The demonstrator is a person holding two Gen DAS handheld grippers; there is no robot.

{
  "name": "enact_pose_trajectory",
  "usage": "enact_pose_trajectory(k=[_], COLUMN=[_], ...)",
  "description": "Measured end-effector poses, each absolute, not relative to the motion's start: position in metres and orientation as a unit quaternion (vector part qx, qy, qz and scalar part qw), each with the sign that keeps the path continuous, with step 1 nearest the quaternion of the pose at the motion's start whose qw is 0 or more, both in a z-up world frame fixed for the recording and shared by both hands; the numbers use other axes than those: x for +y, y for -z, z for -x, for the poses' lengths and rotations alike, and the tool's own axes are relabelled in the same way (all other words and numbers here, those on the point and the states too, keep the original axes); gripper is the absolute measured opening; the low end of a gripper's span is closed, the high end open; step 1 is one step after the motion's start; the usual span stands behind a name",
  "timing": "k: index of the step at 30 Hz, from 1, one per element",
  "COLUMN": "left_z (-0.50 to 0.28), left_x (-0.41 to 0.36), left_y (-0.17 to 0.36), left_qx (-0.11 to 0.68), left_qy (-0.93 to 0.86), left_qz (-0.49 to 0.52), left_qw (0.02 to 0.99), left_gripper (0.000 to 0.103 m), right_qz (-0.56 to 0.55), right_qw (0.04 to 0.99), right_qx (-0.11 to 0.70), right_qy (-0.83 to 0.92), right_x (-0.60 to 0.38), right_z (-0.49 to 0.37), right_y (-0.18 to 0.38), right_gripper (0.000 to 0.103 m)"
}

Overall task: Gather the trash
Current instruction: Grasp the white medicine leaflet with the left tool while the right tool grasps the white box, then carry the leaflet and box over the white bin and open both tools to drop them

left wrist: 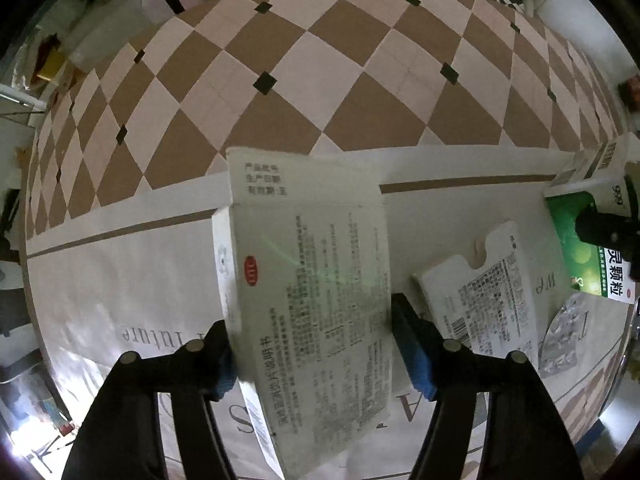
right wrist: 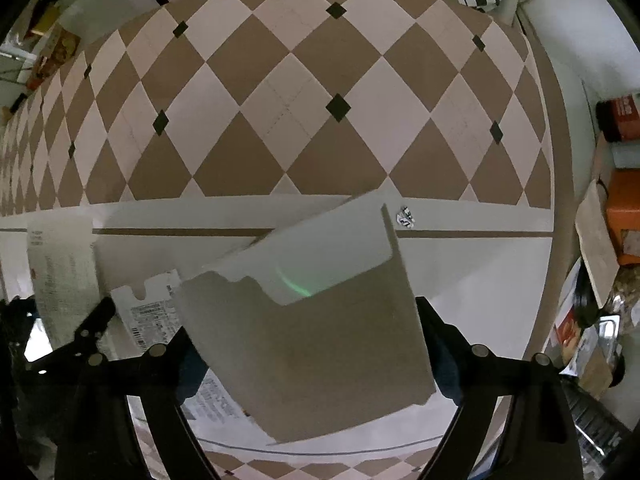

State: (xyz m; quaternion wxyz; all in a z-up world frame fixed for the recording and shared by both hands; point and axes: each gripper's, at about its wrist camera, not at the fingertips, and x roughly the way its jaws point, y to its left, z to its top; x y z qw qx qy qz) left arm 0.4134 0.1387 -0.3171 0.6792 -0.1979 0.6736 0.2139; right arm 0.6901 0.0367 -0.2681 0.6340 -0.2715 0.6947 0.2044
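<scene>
**Desk inventory: medicine packaging, both tongs loaded**

1. Desk [left wrist: 120, 280]. Covered by a cloth with a brown and cream diamond check, small black diamonds at the crossings, a cream border with a brown stripe, and large printed lettering near the front edge.

2. White medicine box [left wrist: 312, 300]. Flattened carton, end flap open, dense printed text and a red oval mark on its face. It stands tilted and lifted off the cloth, clamped between the blue pads of the left tongs [left wrist: 320, 360], which are closed narrowly onto its two long edges.

3. Green and white box [left wrist: 592, 240]. Seen at the right edge of the left wrist view, gripped by the right tongs [right wrist: 312, 364]. In the right wrist view its plain grey underside [right wrist: 320, 340] with one open flap fills the space between the fingers, which are drawn in against both of its sides; it is held above the cloth.

4. Second white carton [left wrist: 488, 300]. Lies flat on the desk between the two held boxes, barcode and text upward, notched flap open.

5. Blister pack [left wrist: 564, 336]. Silver foil, lying on the cloth just beside the second carton, on its right.

6. Crumpled scrap [right wrist: 405, 217]. Small, white with dark print, on the cream border, well apart from the cartons.
</scene>
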Motion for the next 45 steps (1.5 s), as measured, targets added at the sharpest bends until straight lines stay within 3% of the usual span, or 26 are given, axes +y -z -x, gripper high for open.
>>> enact_pose_trajectory(k=[4,8,14,27,36,45], left_z=[-0.411,-0.413,-0.388,-0.289,-0.173,-0.031], left_x=[0.135,0.141,0.135,0.112,0.069,0.005], left_y=[0.317,0.314,0.295,0.211,0.183,0.187], left_qx=[0.671,0.663,0.646,0.563,0.53,0.551], left_qy=[-0.221,-0.221,-0.23,-0.247,-0.226,-0.173], left_qz=[0.199,0.196,0.209,0.228,0.215,0.225], left_qw=[0.679,0.688,0.697,0.755,0.789,0.785], left_gripper=[0.068,0.059,0.057,0.057,0.057,0.057], right_qz=[0.284,0.279,0.243,0.193,0.138,0.069], right_qw=[0.636,0.645,0.658,0.72,0.768,0.751], right_qx=[0.69,0.683,0.682,0.626,0.575,0.616], right_qy=[-0.199,-0.201,-0.209,-0.229,-0.246,-0.23], right_x=[0.038,0.037,0.024,-0.009,-0.053,-0.138], right_z=[-0.68,-0.676,-0.664,-0.58,-0.429,-0.216], right_y=[0.274,0.271,0.257,0.189,0.142,0.17], right_gripper=[0.092,0.084,0.079,0.078,0.077,0.077])
